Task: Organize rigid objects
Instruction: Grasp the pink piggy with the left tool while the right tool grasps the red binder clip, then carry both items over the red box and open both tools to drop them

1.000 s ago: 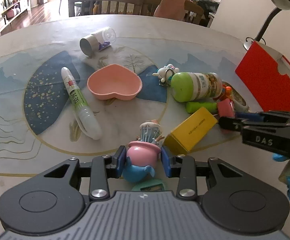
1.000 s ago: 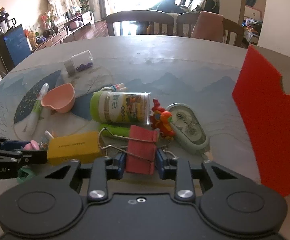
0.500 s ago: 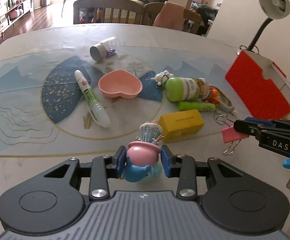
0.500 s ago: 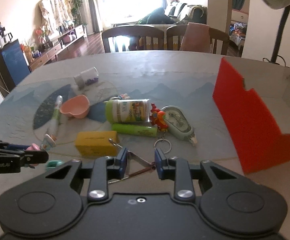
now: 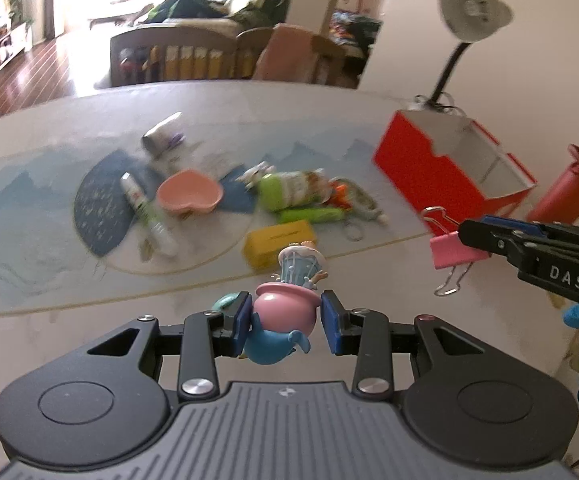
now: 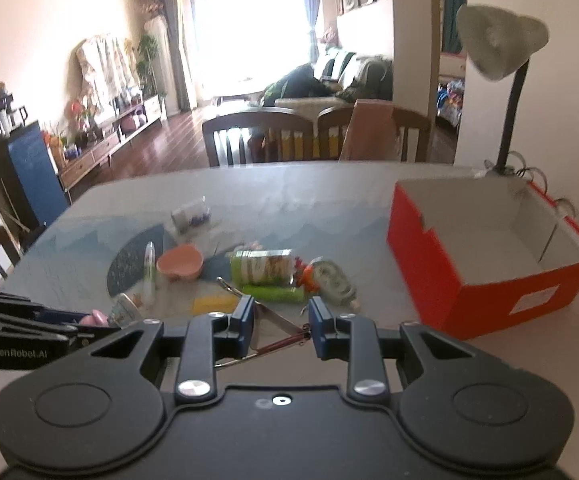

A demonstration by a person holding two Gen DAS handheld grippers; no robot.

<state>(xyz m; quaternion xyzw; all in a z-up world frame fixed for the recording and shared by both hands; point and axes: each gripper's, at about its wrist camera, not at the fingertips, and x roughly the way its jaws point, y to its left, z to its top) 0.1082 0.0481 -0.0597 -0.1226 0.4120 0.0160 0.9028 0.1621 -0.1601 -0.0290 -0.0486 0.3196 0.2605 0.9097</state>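
- I am holding the pink-and-blue figurine (image 5: 285, 322) in the left gripper (image 5: 286, 326), blue pads pressing its round pink middle from both sides; it is hanging in the air above the table (image 5: 49, 280), nearer me than the clutter
- I am judging it light and hard, likely glossy plastic; the rounded belly could be slipping between flat pads, so I am keeping the squeeze across its widest part; the thin striped top piece (image 5: 300, 265) looks fragile, so I am avoiding it
- The right gripper (image 6: 281, 326) is clamping the pink binder clip (image 5: 451, 249) by its folded body, wire handles dangling free; from its own camera I am seeing mostly the handles (image 6: 265, 320) crossing between narrow jaws
- The clip is stiff, springy steel, light; its handles are swinging, so they could be snagging on a box edge
- The red box (image 6: 469, 292) is standing open to the right, well apart from both held things; I am judging it the likely destination
- The yellow box (image 5: 279, 236), green bottle (image 5: 289, 194) and heart-shaped pink dish (image 5: 189, 196) are still lying on the table
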